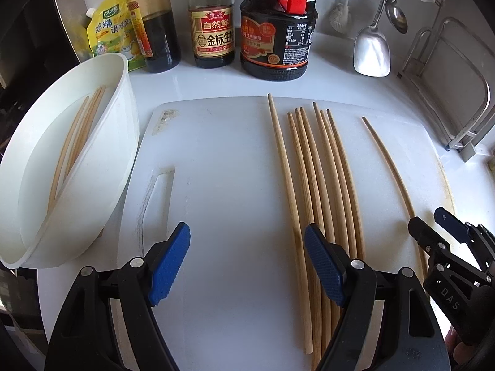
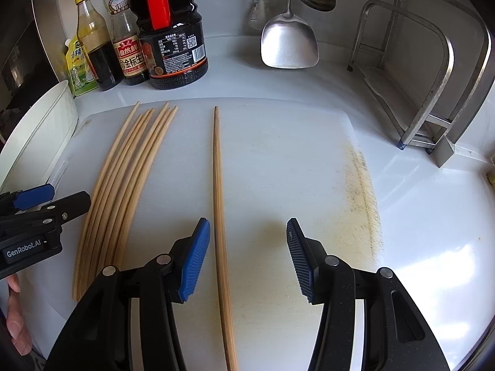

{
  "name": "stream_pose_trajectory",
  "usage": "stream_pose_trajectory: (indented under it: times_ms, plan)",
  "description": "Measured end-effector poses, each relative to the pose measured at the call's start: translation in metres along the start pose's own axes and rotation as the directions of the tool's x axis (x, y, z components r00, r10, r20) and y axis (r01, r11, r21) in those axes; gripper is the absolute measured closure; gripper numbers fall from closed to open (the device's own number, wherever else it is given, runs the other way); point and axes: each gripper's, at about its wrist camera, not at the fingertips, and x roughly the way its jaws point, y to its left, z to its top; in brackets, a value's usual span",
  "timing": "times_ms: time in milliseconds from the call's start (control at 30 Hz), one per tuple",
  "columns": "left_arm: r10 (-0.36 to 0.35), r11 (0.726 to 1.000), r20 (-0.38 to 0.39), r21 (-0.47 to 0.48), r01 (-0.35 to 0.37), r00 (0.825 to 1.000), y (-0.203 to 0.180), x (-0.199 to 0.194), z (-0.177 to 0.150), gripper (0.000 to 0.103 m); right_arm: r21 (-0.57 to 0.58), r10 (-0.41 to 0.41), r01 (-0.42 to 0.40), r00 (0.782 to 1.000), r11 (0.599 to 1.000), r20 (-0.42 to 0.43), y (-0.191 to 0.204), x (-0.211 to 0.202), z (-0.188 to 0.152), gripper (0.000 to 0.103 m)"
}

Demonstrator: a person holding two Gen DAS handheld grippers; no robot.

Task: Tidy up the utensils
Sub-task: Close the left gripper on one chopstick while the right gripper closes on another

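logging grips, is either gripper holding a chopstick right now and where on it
Nothing is held. The left gripper is open over the cutting board; the right gripper is open, straddling the lone chopstick without pinching it.

The bottles point(image 1: 213, 18) lose their tops at the far edge; the chopsticks point(image 1: 321, 216) pass under the left gripper's right finger.

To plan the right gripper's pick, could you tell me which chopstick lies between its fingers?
The lone chopstick, apart to the right of the bundle on the cutting board.
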Motion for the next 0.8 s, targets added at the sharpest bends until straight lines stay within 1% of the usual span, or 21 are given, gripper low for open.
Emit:
stream_pose_trajectory:
  times_ms: [200,367,467,533,633,700,733,800]
  plan:
    - [0.011,1.000,-0.012,0.001,-0.011,1.000,0.000,0.008,-0.001,0.024,-0.009,0.002,-0.002,1.000,1.000,0.003,0.001,0.001,0.001,0.053]
    - [0.017,1.000,-0.001,-0.019,-0.017,1.000,0.002,0.009,0.000,0.021,-0.019,0.004,-0.004,1.000,1.000,0.009,0.003,0.003,0.003,0.052]
    - [0.019,1.000,0.006,-0.016,-0.019,1.000,0.000,0.010,0.001,0.022,-0.027,0.006,-0.005,1.000,1.000,0.013,0.005,0.003,0.004,0.052]
    - [0.002,1.000,0.010,-0.011,-0.002,1.000,-0.001,0.009,0.001,0.028,-0.040,0.012,-0.011,1.000,0.999,0.012,0.007,0.004,0.004,0.052]
    - [-0.010,1.000,0.022,0.001,0.010,1.000,-0.004,0.008,0.001,0.042,-0.066,0.027,-0.027,1.000,0.997,0.008,0.010,0.004,0.005,0.053]
    - [-0.022,1.000,0.030,0.017,0.021,0.999,-0.008,0.006,0.002,0.058,-0.076,0.042,-0.041,0.999,0.996,0.007,0.011,0.003,0.005,0.058]
    - [-0.026,0.999,0.032,0.023,0.026,0.999,-0.009,0.006,0.002,0.062,-0.082,0.046,-0.046,0.999,0.996,0.006,0.013,0.003,0.005,0.061]
    - [-0.033,0.999,0.037,0.030,0.031,0.999,-0.012,0.005,0.002,0.076,-0.093,0.055,-0.054,0.998,0.994,0.006,0.016,0.002,0.004,0.070]
